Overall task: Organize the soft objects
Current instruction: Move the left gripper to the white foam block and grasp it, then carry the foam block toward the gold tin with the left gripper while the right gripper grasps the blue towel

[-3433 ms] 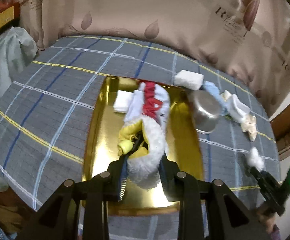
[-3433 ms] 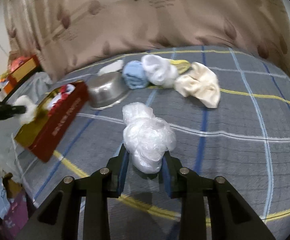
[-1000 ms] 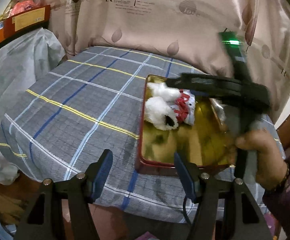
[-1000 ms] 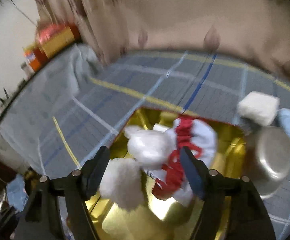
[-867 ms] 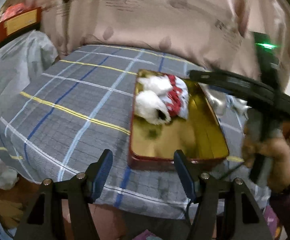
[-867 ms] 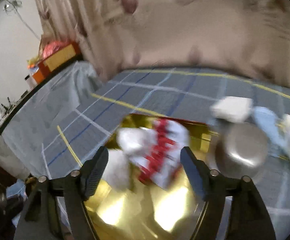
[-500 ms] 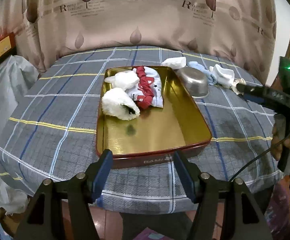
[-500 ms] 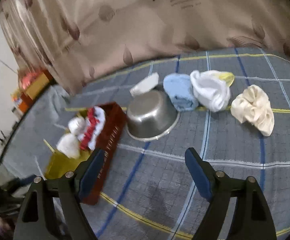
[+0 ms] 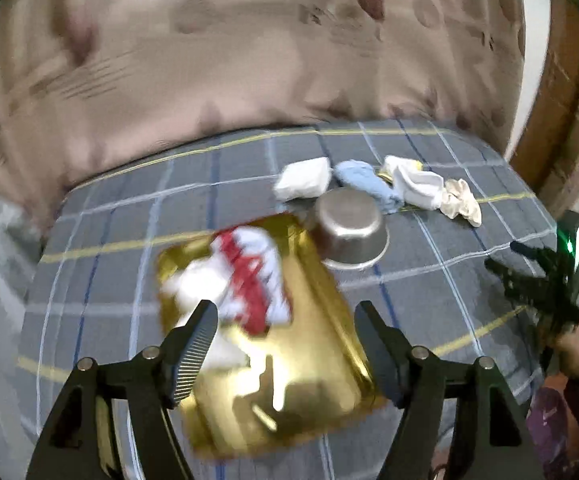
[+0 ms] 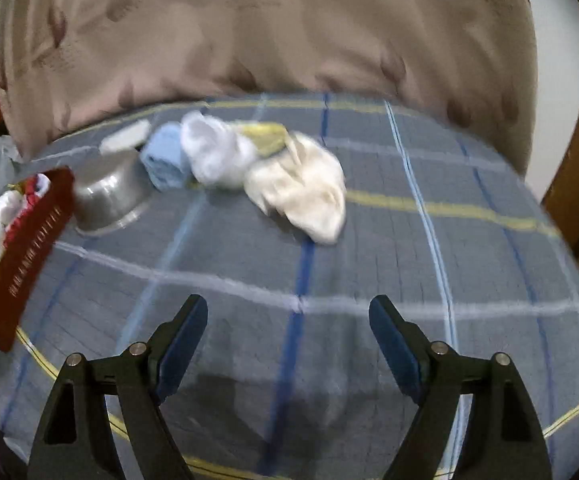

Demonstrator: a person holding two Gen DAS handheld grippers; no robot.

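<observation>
- Both the left gripper (image 9: pixel 285 334) and right gripper (image 10: pixel 288 330) now have jaws spread, empty; 3.4 s ago each pinched something soft.
- Those loads sit in the gold tray (image 9: pixel 321 344), so next pile is the cream cloth (image 10: pixel 301 192) beside the steel bowl (image 10: pixel 107 196).

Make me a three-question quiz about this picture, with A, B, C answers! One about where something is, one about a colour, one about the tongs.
1. Where is the metal bowl?
A. inside the tray
B. on the cloth beside the tray
C. on the floor

2. What colour is the inside of the tray?
A. gold
B. green
C. black

3. How are the right tongs?
A. shut on a sock
B. shut on nothing
C. open and empty

Answers:
1. B, it sits upside down on the checked cloth at the tray's far corner.
2. A, the floor shines gold; only the outer wall is red.
3. C, the fingers stand wide apart with only cloth between them.
</observation>
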